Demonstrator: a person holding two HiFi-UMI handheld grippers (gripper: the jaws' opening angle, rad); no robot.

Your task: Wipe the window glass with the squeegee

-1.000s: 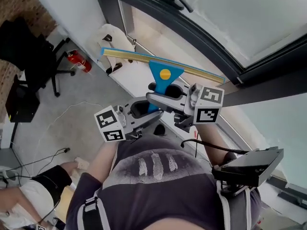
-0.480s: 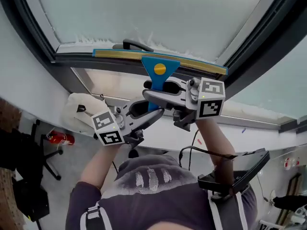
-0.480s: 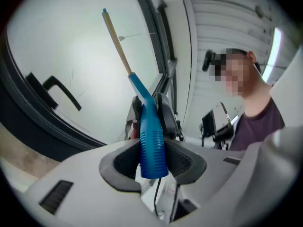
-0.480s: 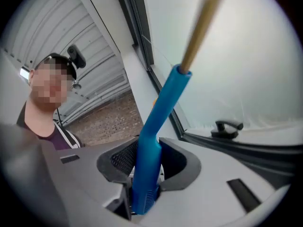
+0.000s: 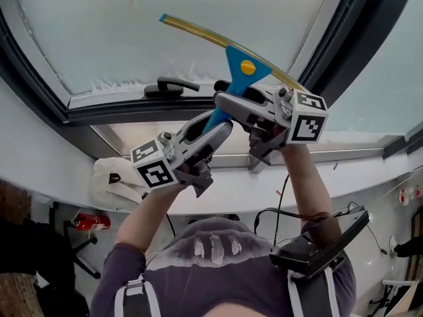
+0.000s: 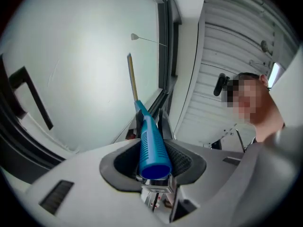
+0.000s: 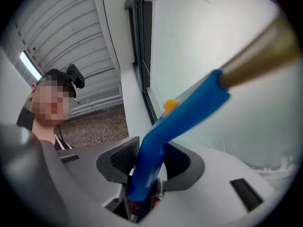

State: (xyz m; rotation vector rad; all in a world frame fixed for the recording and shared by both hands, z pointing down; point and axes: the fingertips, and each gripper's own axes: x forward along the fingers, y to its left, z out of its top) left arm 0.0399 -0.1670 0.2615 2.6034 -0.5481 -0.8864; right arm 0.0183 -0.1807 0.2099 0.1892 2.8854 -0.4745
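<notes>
The squeegee has a blue handle [image 5: 215, 116], a blue triangular head [image 5: 240, 65] with a yellow button, and a long brass blade [image 5: 198, 35]. The blade lies slanted against the frosted window glass [image 5: 99, 32], its left end highest. My left gripper [image 5: 213, 132] is shut on the lower end of the handle [image 6: 152, 148]. My right gripper [image 5: 228, 105] is shut on the handle [image 7: 147, 167] just below the head. In the left gripper view the blade [image 6: 132, 79] runs up along the glass [image 6: 80, 65]. The blade [image 7: 265, 51] crosses the right gripper view's upper right.
A black window handle [image 5: 169, 84] sits on the dark lower frame [image 5: 86, 114], just left of the grippers. A dark mullion [image 5: 357, 38] bounds the pane at right. Below are the white sill [image 5: 264, 180], a white bag [image 5: 114, 180] and a red fire extinguisher [image 5: 84, 223].
The squeegee has risen from the lower frame up onto the glass and tilted, left end up. Both grippers went up with it, still holding the handle.
</notes>
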